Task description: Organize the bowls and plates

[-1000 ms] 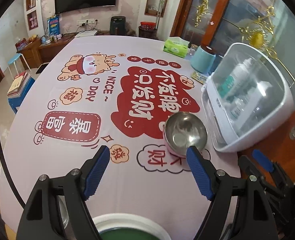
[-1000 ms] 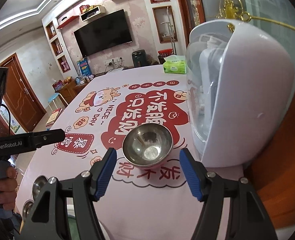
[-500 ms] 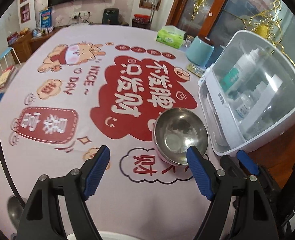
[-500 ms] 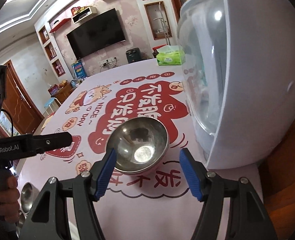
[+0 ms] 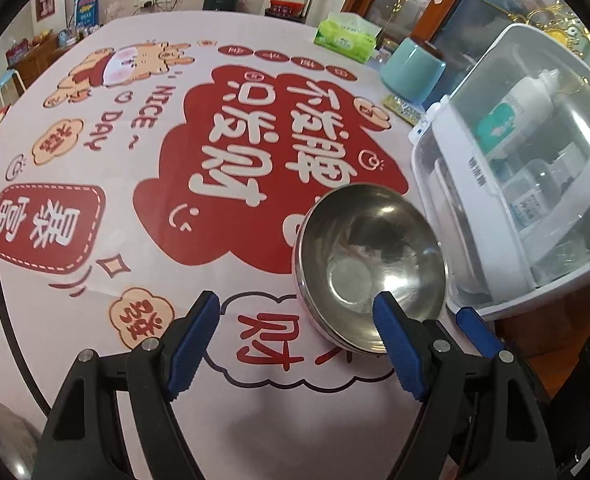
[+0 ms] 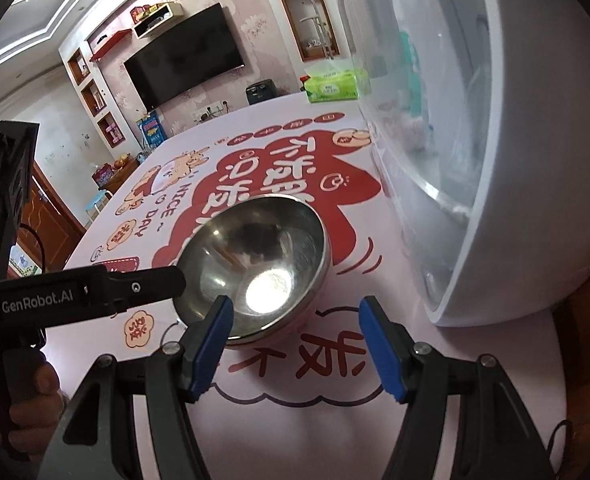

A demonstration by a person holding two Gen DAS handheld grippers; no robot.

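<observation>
Both my grippers hang wide open, nothing gripped: left gripper [image 5: 295, 320], right gripper [image 6: 291, 328]. Just past the fingers sits the steel bowl [image 5: 369, 268] upright on the printed tablecloth [image 5: 107, 240], close beside the white dish cabinet [image 5: 535, 184]. My left tool's right finger [image 5: 395, 340] overlaps the near rim; whether it touches, I cannot tell. I'd say we're early: bowl not yet lifted, cabinet lid down. Against a second ago, both tools have closed in, the bowl looms far larger, and the green-rimmed dish has slid out of the left view.
</observation>
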